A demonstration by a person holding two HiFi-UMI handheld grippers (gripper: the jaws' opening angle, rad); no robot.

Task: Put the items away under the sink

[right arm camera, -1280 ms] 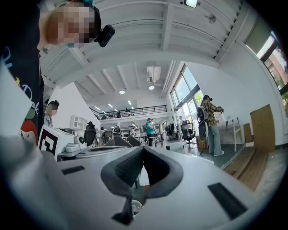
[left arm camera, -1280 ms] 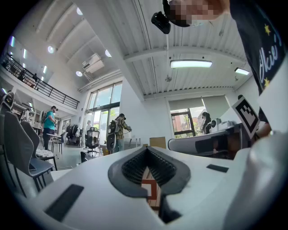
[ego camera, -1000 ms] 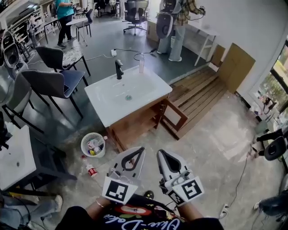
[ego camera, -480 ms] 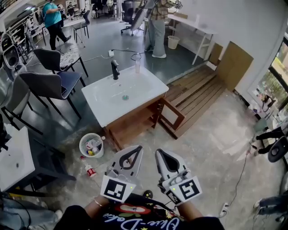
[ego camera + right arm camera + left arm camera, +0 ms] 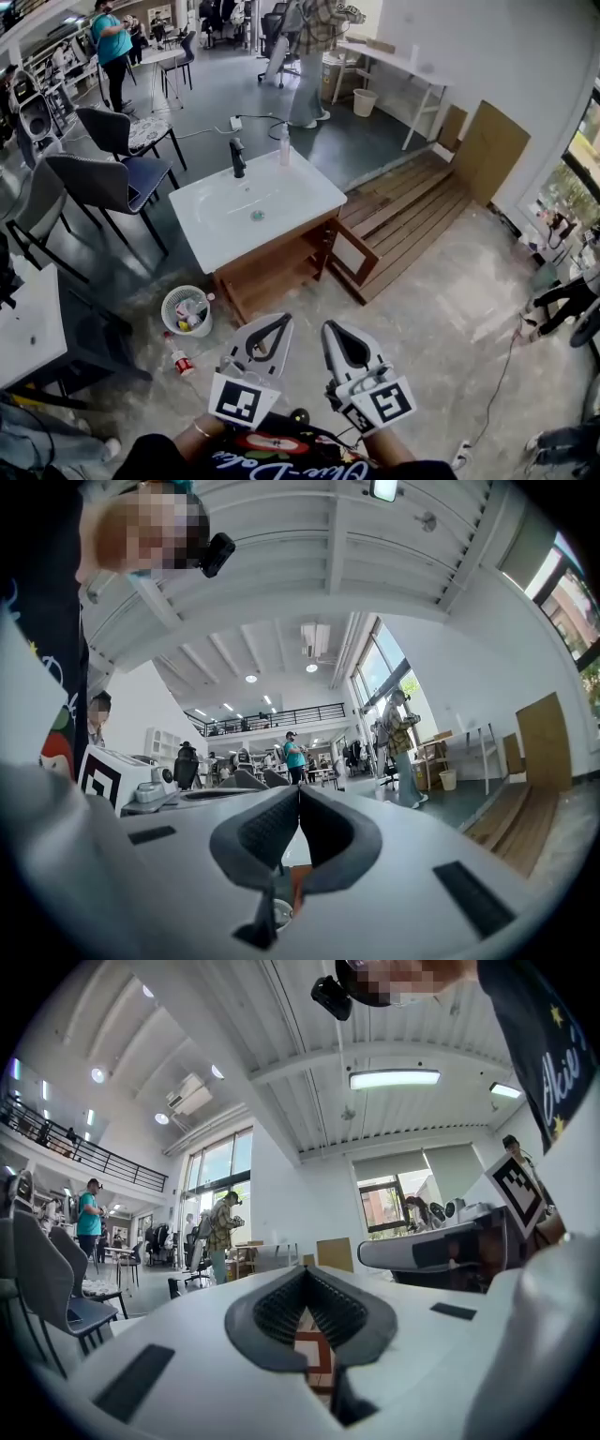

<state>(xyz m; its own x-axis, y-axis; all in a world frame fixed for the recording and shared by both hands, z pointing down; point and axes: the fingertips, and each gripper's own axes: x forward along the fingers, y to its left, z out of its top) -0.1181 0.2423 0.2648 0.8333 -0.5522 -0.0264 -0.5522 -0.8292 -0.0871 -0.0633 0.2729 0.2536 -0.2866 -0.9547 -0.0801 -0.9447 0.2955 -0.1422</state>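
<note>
Two grippers sit side by side at the near edge of the head view, both pointing level toward the sink. The left gripper (image 5: 281, 322) is clenched: its own view shows the dark pads (image 5: 281, 1309) meeting at the tip with nothing between them. The right gripper (image 5: 329, 330) is clenched as well and empty, its pads (image 5: 326, 829) pressed together at the tip.

The white sink (image 5: 302, 187) stands well beyond them on a wooden cabinet (image 5: 272, 272). A black tap (image 5: 238, 157) and a clear bottle (image 5: 284, 145) stand at its far edge. The cabinet door (image 5: 359, 240) hangs open to the right, showing shelves inside.

On the floor left of the cabinet is a white basket (image 5: 169, 319) holding several small items. Just near of it a floor bottle (image 5: 181, 361) with a red label lies on its side. Both are left of the grippers and well apart from them.

A wooden pallet (image 5: 412, 211) lies right of the cabinet, and dark chairs (image 5: 103, 183) stand to the left. Several people stand at the far end of the room.
</note>
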